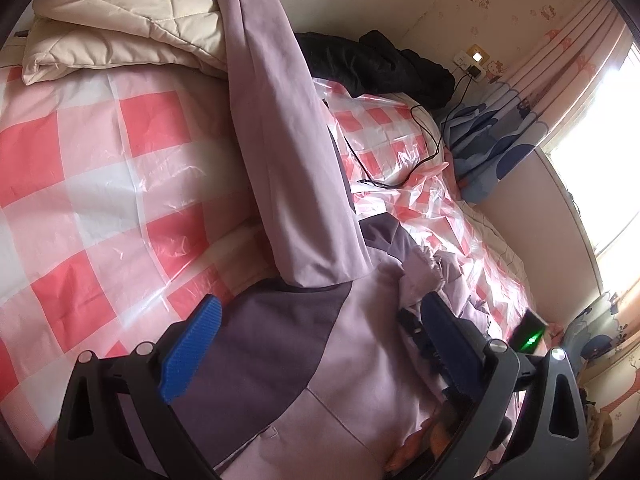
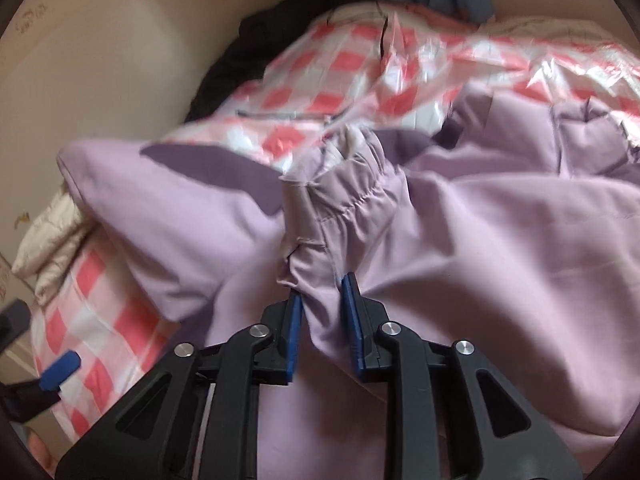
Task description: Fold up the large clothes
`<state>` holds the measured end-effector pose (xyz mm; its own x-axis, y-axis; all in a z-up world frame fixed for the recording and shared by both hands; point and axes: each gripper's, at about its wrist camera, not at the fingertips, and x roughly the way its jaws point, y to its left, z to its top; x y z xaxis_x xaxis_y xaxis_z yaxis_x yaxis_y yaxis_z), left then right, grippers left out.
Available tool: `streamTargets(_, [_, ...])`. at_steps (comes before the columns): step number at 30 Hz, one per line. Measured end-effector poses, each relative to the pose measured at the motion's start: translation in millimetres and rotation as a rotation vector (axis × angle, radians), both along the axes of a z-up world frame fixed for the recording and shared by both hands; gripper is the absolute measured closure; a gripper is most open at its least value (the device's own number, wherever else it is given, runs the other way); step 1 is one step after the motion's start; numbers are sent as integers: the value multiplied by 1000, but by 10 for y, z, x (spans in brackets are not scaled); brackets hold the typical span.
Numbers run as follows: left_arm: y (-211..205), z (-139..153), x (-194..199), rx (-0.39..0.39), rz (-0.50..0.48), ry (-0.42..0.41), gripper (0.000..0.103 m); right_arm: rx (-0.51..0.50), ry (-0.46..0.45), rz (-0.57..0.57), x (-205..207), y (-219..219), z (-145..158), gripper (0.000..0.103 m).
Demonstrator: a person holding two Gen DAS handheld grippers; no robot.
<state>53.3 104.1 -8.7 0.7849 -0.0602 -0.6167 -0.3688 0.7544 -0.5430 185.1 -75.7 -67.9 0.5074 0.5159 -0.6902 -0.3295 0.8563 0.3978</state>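
Right wrist view: right gripper [image 2: 322, 286] pinches purple jacket [image 2: 480, 260] by sleeve cuff [image 2: 340, 200], to lay sleeve over. Left gripper [image 1: 316, 328] spread wide, hovering over jacket on checked bed cover [image 1: 100, 180].

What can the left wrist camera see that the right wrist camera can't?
Only the left wrist view shows the window, the cartoon curtain, the wall charger and the left gripper with its jaws wide open over the jacket. Only the right wrist view shows the elastic cuff and the right gripper pinching the sleeve below it. Both show the lilac jacket, the checked plastic sheet, the cream quilt and dark clothes.
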Motion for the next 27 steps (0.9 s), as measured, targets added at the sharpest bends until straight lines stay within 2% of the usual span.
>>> streamTargets(1, [-7, -5, 2, 0, -2, 2, 8, -12, 31, 18, 9, 21, -48, 81])
streamTargets(3, [-8, -17, 19, -1, -7, 7, 8, -7, 64, 79, -9, 50, -90, 70])
streamTargets(4, [-7, -23, 24, -4, -8, 10, 8, 43, 83, 140, -20, 60, -92, 38])
streamTargets(5, [-9, -28, 29, -7, -8, 12, 8, 75, 101, 199, -42, 100, -92, 18])
streamTargets(7, [-6, -33, 39, -10, -9, 16, 8, -28, 86, 239, -120, 241, -41, 16])
streamTargets(8, [-8, -34, 41, -11, -11, 17, 8, -40, 65, 249, -167, 269, 18, 16])
streamTargets(10, [-4, -30, 41, -11, -10, 15, 8, 13, -7, 209, -282, 170, 200, 16])
streamTargets(12, [-11, -21, 41, -3, -15, 11, 8, 32, -100, 81, -435, -111, 443, 17])
streamTargets(14, [-43, 4, 37, 9, -39, -1, 8, -3, -169, -97, -607, -505, 652, 15])
streamTargets(17, [-180, 83, 48, 38, -131, -40, 8, -14, -203, -369, -884, -1301, 797, 9])
streamTargets(18, [-251, 119, 59, 47, -170, -63, 8, 13, -185, -461, -978, -1612, 773, 9])
streamTargets(19, [-346, 166, 92, 63, -206, -89, 8, 84, -152, -534, -1070, -1922, 712, 9])
streamTargets(22, [-715, 299, 352, 128, -311, -138, 7, 268, -75, -689, -1298, -2555, 504, 9])
streamTargets(25, [-1121, 329, 804, 146, -435, -149, 8, 349, -95, -703, -1440, -2787, 369, 9])
streamTargets(27, [-1344, 234, 1097, 217, -485, -126, 8, 372, -63, -699, -1383, -2873, 282, 9])
